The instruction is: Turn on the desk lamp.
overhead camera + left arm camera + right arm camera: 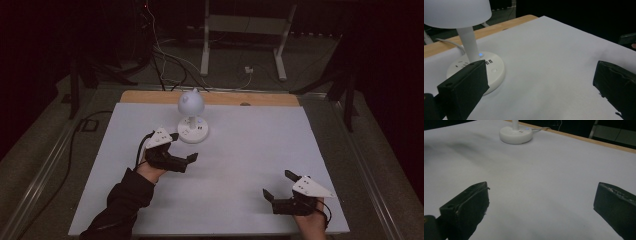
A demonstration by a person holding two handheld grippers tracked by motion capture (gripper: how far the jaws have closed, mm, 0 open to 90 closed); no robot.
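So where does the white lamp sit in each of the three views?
High view: lamp at upper centre of the white table, just beyond the left gripper.
Left gripper view: upper left, shade cut off by the top edge, base partly behind the left finger.
Right gripper view: base and stem at top, left of centre.
Shared landmark: the wooden edge behind the lamp.

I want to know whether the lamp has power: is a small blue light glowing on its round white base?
Yes, in the left gripper view a small blue light glows on the round white base of the white plastic table lamp, beside its stem.
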